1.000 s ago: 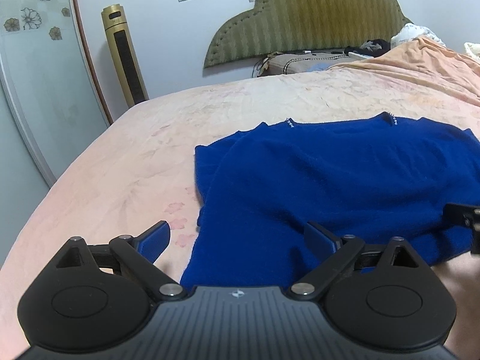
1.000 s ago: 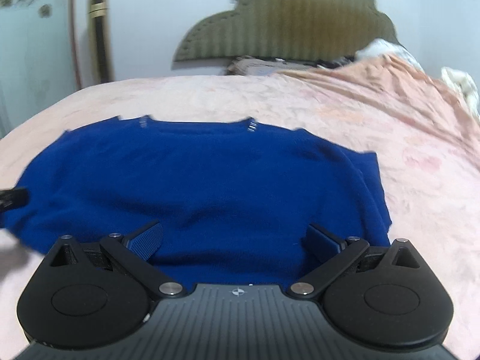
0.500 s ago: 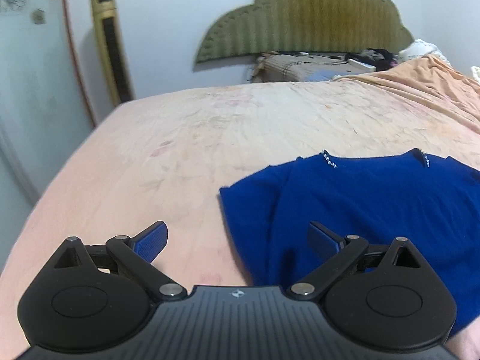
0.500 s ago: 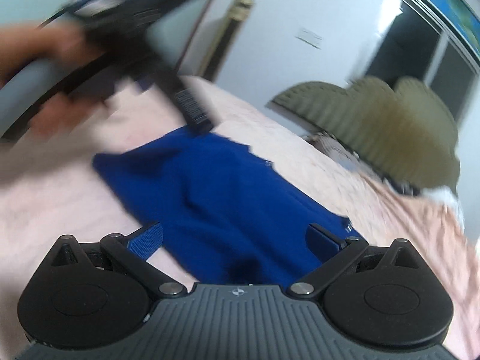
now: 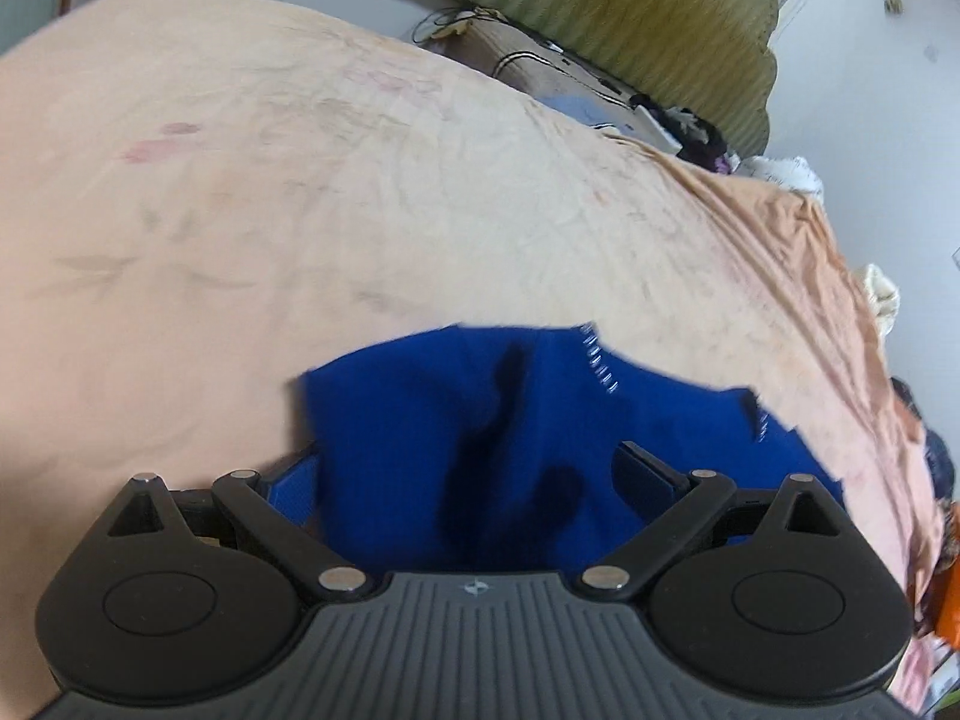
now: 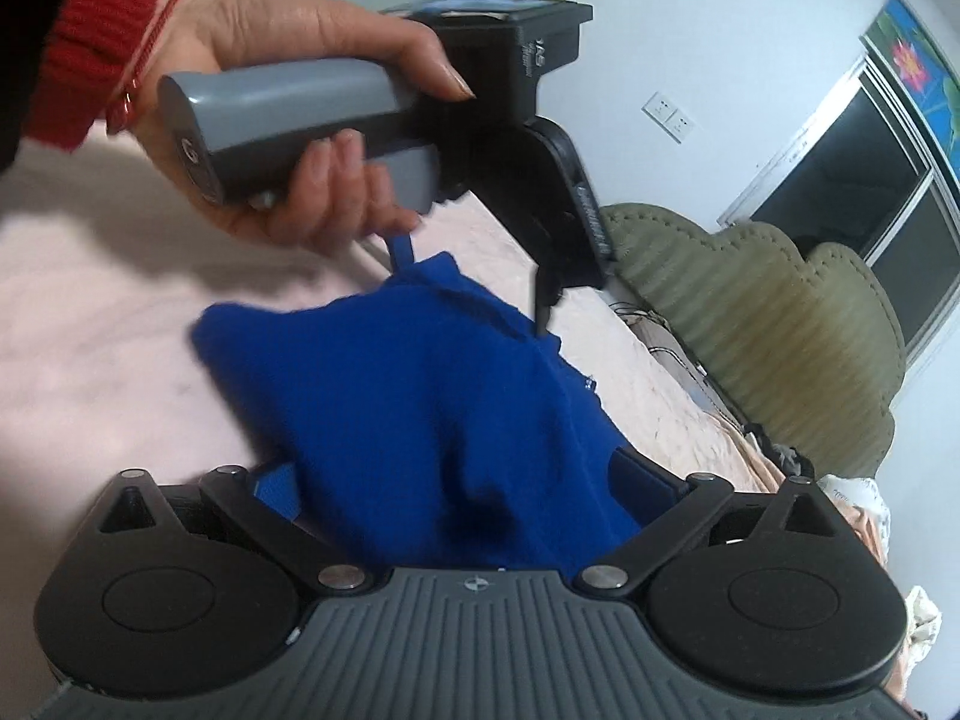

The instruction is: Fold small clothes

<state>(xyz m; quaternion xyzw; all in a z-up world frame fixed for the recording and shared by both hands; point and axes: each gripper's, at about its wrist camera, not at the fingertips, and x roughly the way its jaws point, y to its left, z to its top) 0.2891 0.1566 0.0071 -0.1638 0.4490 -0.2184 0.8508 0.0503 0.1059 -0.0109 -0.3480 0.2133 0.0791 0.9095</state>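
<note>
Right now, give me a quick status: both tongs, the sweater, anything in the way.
Left tongs open, blue sweater between the fingers. Right tongs closing, sweater between them, pads not pressing. Sweater bunched on the pink bedsheet. Nothing in the way.

Peach floral bedsheet (image 5: 252, 192), olive scalloped headboard (image 6: 780, 324), wall socket (image 6: 667, 114), dark window (image 6: 840, 168)

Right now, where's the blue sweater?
On the peach bedsheet, low centre in both wrist views: the blue sweater lies bunched between each gripper's open fingers.
</note>
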